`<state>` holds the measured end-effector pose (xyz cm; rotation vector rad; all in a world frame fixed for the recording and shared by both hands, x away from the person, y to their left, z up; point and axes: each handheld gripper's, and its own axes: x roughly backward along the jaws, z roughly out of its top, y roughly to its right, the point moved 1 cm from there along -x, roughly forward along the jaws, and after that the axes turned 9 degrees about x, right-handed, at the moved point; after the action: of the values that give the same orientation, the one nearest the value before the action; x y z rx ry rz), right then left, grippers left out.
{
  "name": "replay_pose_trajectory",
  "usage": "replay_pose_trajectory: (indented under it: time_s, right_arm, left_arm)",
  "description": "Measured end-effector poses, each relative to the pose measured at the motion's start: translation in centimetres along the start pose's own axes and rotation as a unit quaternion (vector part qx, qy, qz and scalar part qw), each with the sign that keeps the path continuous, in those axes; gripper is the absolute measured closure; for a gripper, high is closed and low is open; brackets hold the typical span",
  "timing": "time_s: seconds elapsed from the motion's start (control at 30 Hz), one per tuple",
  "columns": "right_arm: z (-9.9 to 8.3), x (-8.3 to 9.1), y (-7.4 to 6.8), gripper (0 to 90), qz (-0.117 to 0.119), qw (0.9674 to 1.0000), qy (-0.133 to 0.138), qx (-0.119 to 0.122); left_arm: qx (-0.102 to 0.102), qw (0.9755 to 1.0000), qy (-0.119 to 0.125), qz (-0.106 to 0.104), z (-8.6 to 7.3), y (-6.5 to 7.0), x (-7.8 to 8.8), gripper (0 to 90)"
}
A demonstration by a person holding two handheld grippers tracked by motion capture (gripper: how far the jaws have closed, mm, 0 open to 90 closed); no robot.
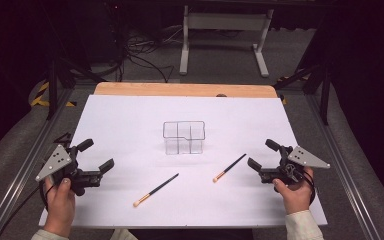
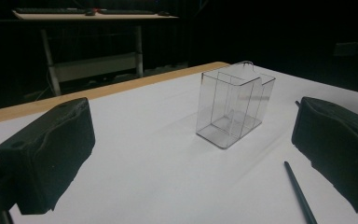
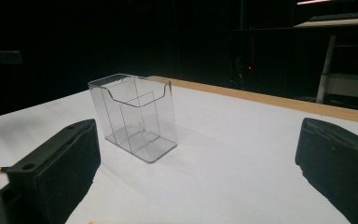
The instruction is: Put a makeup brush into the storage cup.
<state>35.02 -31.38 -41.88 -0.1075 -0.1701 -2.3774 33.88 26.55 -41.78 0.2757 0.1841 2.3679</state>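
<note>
Nearest me, I see the left gripper (image 1: 96,156) and right gripper (image 1: 263,154), each hand-held, jaws apart and empty, on either side of the clear plastic compartmented holder (image 1: 184,137). Two thin black brushes with tan tips lie on the white surface (image 1: 130,115) between me and the holder: one (image 1: 156,190) towards the left gripper, one (image 1: 229,167) towards the right.

White table (image 1: 130,120), clear organizer (image 1: 183,137), black brushes (image 1: 156,190)
</note>
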Motion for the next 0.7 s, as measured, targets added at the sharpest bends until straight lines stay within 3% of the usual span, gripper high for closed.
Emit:
replay_pose_trajectory:
  time_s: [0.33,0.53,0.6,0.63,0.7]
  right_arm:
    - [0.3,-0.3,-0.3,0.5,0.002,1.0,0.001,0.0]
    - [1.0,-1.8,-1.2,0.4,0.019,0.9998,-0.002,0.008]
    - [1.1,-2.2,-1.5,0.6,0.022,0.9997,-0.004,0.007]
    - [1.3,-2.8,-1.9,0.5,0.031,0.9994,-0.007,0.011]
    - [1.5,-3.2,-2.2,0.6,0.037,0.9992,-0.007,0.013]
  left_arm:
    - [0.006,1.0,0.001,0.005,0.0,0.0,0.0,0.3]
    - [0.005,1.0,-0.006,-0.002,0.0,0.0,0.0,0.6]
    - [0.001,1.0,-0.008,0.002,0.0,-0.1,0.1,0.9]
    - [0.002,0.9999,-0.007,0.014,0.1,-0.1,0.1,1.0]
    - [0.013,0.9998,-0.004,0.016,0.1,-0.4,0.1,1.3]
